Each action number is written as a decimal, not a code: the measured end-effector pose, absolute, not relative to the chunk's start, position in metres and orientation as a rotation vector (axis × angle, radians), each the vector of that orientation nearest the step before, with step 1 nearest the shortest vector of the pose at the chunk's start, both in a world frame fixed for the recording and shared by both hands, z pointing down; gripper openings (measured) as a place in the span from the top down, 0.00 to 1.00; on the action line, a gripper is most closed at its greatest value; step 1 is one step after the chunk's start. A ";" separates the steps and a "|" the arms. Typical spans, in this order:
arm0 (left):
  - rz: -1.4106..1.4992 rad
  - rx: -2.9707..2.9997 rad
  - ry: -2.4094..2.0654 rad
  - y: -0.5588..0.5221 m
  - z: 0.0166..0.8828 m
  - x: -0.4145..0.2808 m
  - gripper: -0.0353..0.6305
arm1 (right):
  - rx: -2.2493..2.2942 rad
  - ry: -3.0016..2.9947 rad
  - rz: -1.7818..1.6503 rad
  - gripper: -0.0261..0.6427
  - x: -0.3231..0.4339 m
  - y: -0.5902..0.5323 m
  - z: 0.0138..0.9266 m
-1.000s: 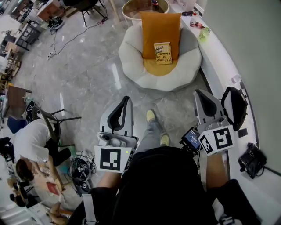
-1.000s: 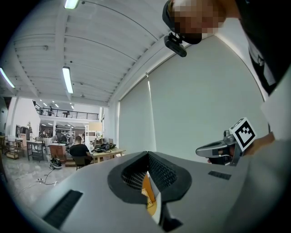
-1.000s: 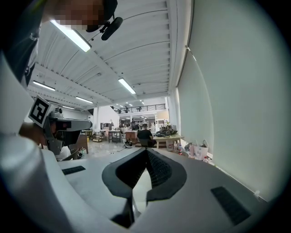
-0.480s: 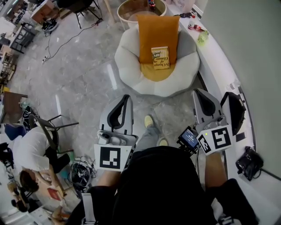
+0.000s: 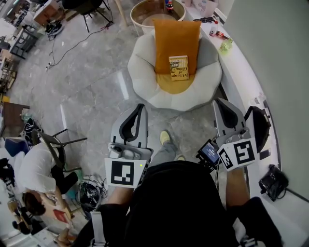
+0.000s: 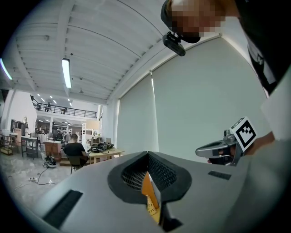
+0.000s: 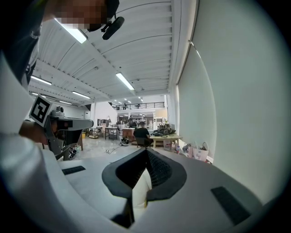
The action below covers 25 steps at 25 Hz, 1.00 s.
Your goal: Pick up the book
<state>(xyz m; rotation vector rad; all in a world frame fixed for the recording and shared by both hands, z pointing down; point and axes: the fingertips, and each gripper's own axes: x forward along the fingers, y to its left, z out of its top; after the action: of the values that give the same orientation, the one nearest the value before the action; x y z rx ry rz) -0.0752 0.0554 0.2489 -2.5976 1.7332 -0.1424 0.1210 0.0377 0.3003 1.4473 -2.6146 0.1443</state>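
A yellow book (image 5: pixel 179 67) lies on an orange cushion (image 5: pixel 176 36) on a white beanbag chair (image 5: pixel 145 79), straight ahead in the head view. Both grippers are held level, well short of the chair. The left gripper (image 5: pixel 141 106) is shut and holds nothing. Through the slit below its tips (image 6: pixel 148 154) a sliver of the book (image 6: pixel 151 207) and cushion (image 6: pixel 147 191) shows. The right gripper (image 5: pixel 218 101) is shut and empty too. Under its tips (image 7: pixel 146 151) only the white beanbag (image 7: pixel 137 193) shows.
A curved white counter (image 5: pixel 244 79) runs along the right wall, with bottles and a black bag (image 5: pixel 273 182) on it. A round wooden tub (image 5: pixel 145 10) stands behind the beanbag. At the left a seated person (image 5: pixel 31 169) and a black chair (image 5: pixel 60 142). My shoe (image 5: pixel 165 138) is on grey floor.
Both grippers have been carried forward a short way toward the beanbag chair, which now sits slightly lower in the head view. The jaws stayed shut.
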 end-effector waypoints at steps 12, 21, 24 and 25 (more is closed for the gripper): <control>-0.073 -2.615 1.727 0.016 0.247 -0.107 0.93 | 1.450 -2.604 0.122 0.94 0.088 -0.002 0.293; -0.054 -2.635 1.694 -0.024 0.248 -0.127 0.93 | 1.470 -2.590 0.101 0.94 0.065 -0.041 0.292; -0.051 -2.634 1.689 -0.031 0.249 -0.134 0.93 | 1.468 -2.591 0.093 0.94 0.058 -0.048 0.293; -0.051 -2.633 1.687 -0.032 0.249 -0.137 0.93 | 1.466 -2.591 0.090 0.94 0.055 -0.050 0.293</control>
<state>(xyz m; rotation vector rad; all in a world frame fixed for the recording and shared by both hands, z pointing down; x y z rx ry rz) -0.1368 -0.0324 0.2494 -2.6334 1.6872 -0.0505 0.0554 -0.0498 0.2935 1.4661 -2.5910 0.0903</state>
